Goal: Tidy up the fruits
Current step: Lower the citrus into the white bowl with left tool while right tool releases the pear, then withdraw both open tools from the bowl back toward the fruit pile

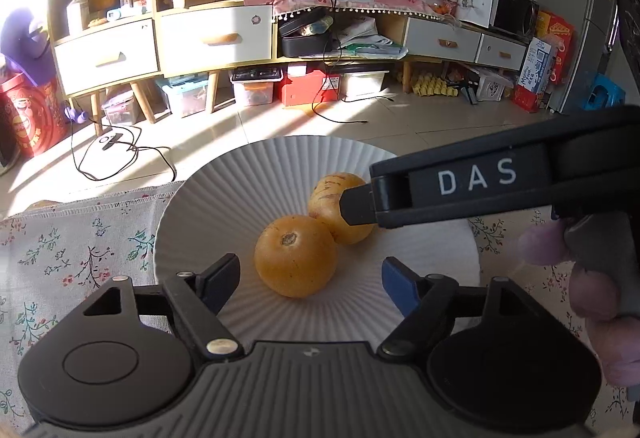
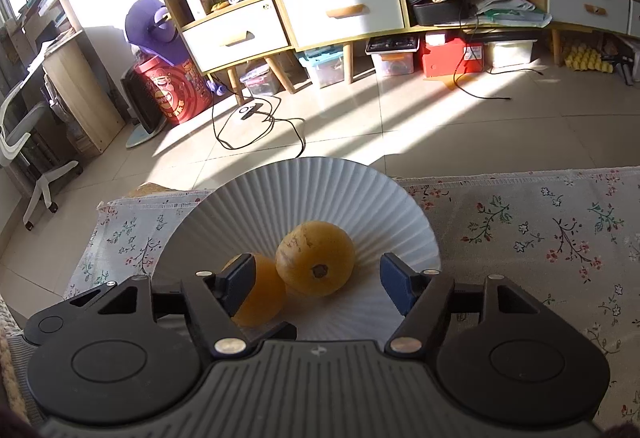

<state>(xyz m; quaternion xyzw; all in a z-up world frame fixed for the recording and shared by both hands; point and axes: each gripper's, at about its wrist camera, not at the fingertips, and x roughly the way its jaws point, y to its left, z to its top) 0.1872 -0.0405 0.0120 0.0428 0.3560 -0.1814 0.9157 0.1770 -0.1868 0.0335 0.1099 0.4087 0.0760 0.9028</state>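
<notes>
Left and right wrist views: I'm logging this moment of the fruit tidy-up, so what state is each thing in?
Near orange: resting on the plate, touching the other fruit, not gripped.
Far orange: resting on the plate, not gripped.
Plate: flat on the floral cloth, holding both fruits.
Left tongs: open, fingers apart either side of the near orange.
Right tongs: open, fingers clear of the far orange.
Floral cloth: spread flat.

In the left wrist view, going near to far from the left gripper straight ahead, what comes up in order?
Left gripper with open jaws → near orange → far orange, with the right gripper's finger at it → plate far rim → floor → cabinet.
</notes>
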